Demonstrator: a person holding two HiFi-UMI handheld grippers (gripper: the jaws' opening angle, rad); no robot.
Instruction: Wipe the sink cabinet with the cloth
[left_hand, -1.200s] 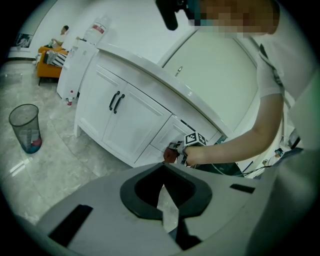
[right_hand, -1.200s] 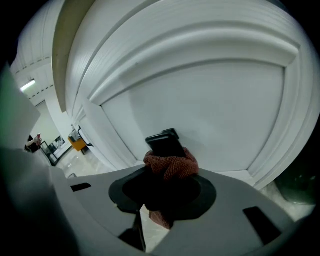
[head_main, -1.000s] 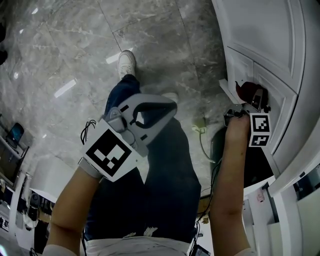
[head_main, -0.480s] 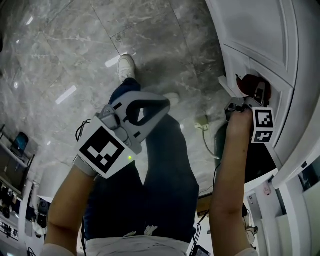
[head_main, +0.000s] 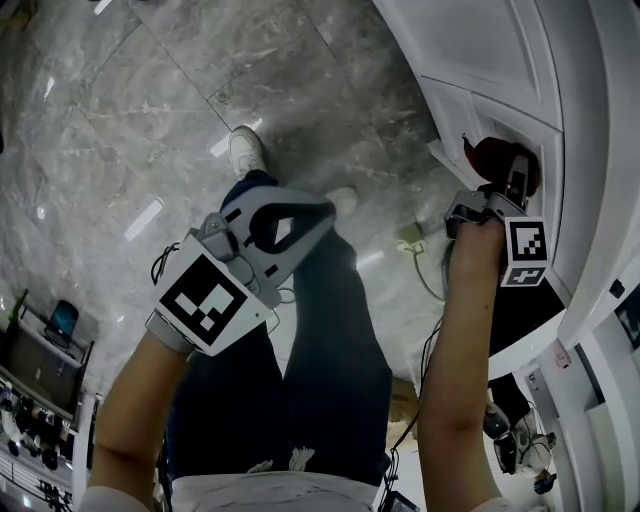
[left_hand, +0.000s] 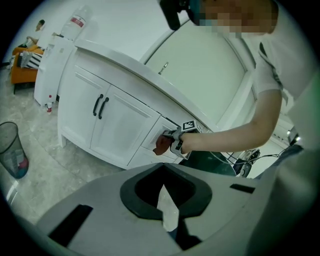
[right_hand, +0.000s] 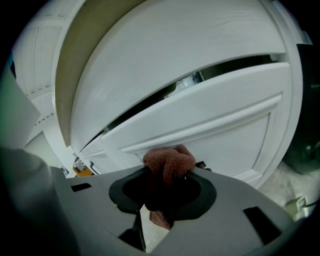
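White sink cabinet (right_hand: 210, 117), cloth (right_hand: 169, 162) pinched between right jaws

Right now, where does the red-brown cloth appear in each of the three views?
Head view: upper right, the cloth at the tip of the right gripper, against the cabinet.
Left gripper view: centre, small, at the end of the outstretched arm.
Right gripper view: lower centre, clamped between the jaws.
Shared landmark: the white cabinet's panelled front.

Left gripper (head_main: 326, 212): grey moulded shell, black-lined oval opening, white cube (head_main: 210, 300) bearing a black square marker, thin black cable (head_main: 165, 262). Right gripper (head_main: 517, 176): matching marker cube (head_main: 526, 250). Person wears dark blue jeans (head_main: 320, 370), white shoe (head_main: 246, 150), white short-sleeved top (left_hand: 270, 75).
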